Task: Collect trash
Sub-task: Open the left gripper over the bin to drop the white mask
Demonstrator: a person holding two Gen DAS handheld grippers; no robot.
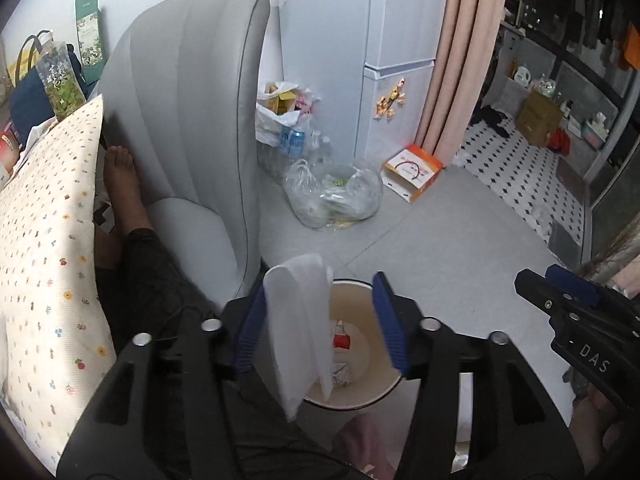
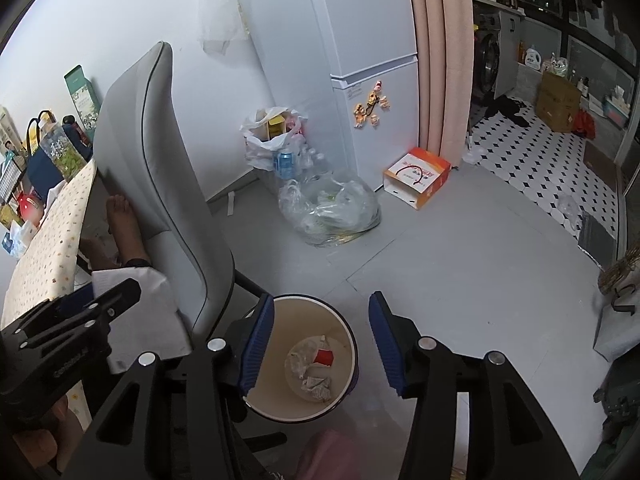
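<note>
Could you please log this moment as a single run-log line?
left tool: open, white tissue against one finger | right tool: open, empty | bin: below both, holds trash

Your white tissue (image 1: 298,328) hung limp above the round cream bin (image 2: 344,336), which held crumpled wrappers (image 2: 316,386) and a red scrap (image 2: 324,357).

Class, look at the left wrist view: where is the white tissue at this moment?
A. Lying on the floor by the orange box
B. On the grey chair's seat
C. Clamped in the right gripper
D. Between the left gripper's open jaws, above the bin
D: the white tissue hangs between the left gripper's spread jaws, over the bin.
</note>
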